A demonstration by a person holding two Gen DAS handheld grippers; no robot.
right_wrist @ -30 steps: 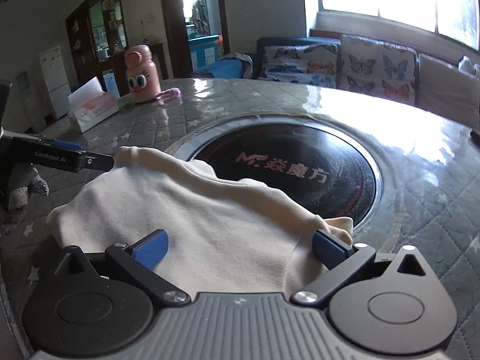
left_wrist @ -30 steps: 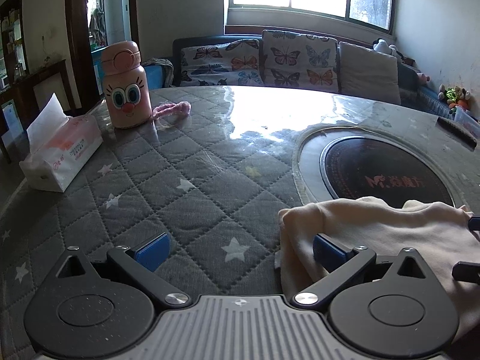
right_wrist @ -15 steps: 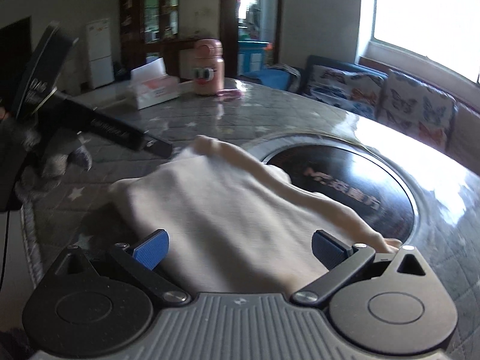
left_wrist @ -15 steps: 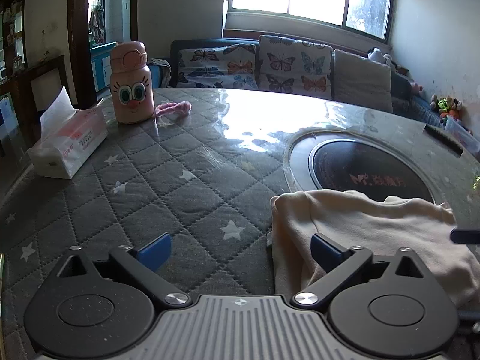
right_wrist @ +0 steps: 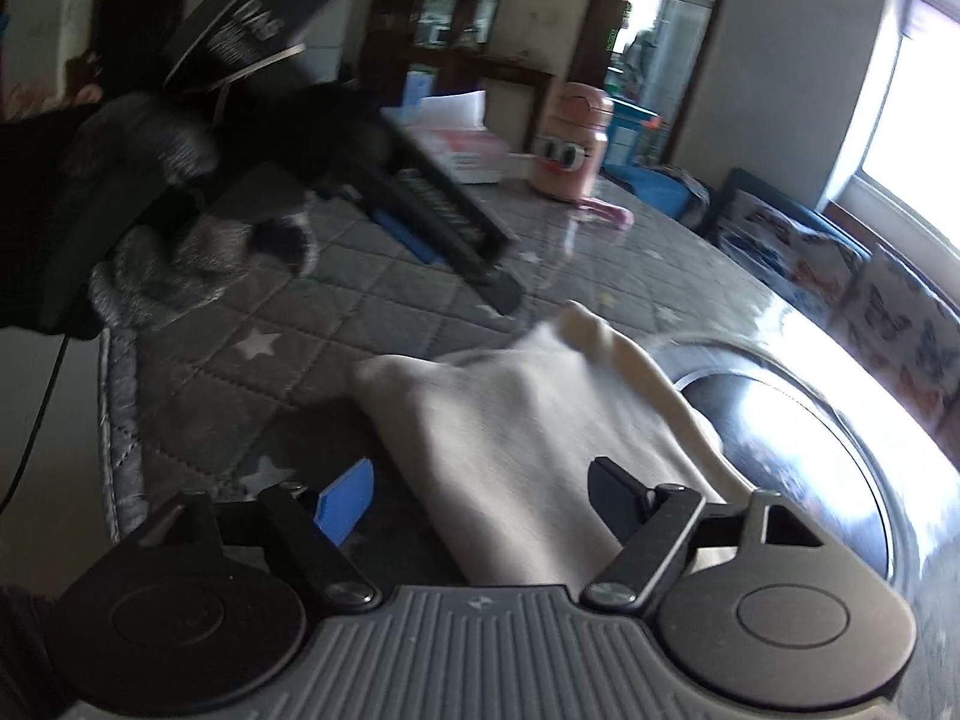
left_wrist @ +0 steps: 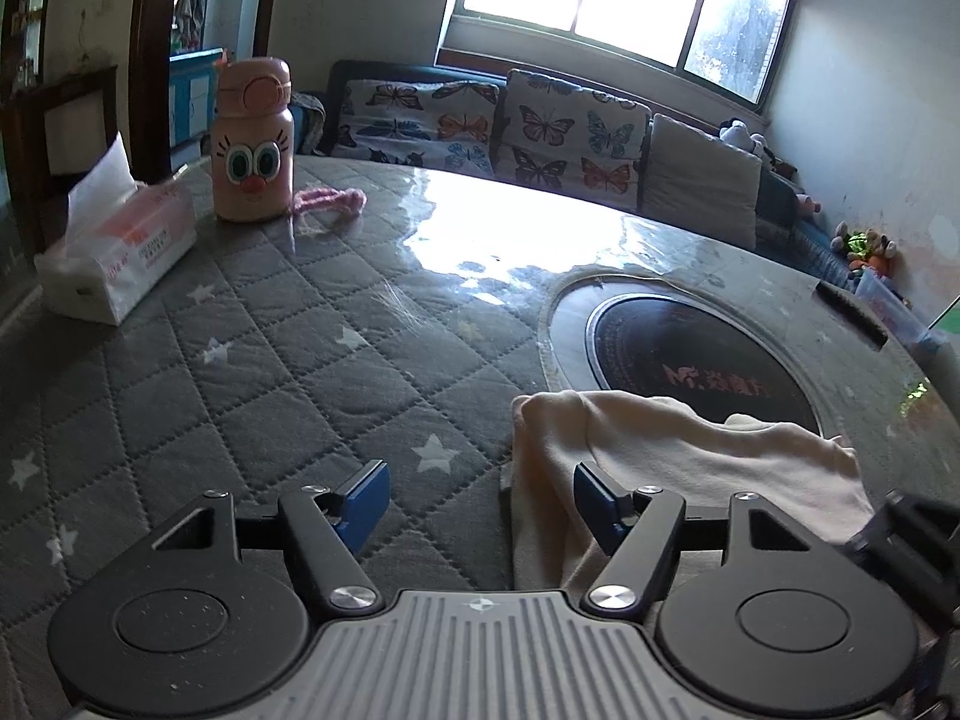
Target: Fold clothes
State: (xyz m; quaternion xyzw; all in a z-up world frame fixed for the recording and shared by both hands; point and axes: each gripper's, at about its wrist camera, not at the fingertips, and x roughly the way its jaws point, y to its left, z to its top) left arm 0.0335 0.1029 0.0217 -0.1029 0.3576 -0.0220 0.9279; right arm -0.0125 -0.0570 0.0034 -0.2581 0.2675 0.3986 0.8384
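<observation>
On the table: quilted grey star-print cover [left_wrist: 252,396], with a round black hob inset [left_wrist: 702,360] as the landmark.
Garment: cream garment [left_wrist: 690,456] lies bunched on the table at the hob's near edge, partly overlapping its rim.
Left tool: left tool [left_wrist: 477,501] has jaws closing, pads apart; the garment's left edge lies between them, and only the right pad touches cloth.
Right tool: right tool [right_wrist: 480,498] has jaws closing, not yet pressing; the garment's near end lies between them.
Left hand: gloved hand [right_wrist: 180,222] holds the left tool, left of the hob.
Beyond the hob, far left: pink cartoon-face bottle [left_wrist: 253,141], tissue pack [left_wrist: 117,258] beside it.
</observation>
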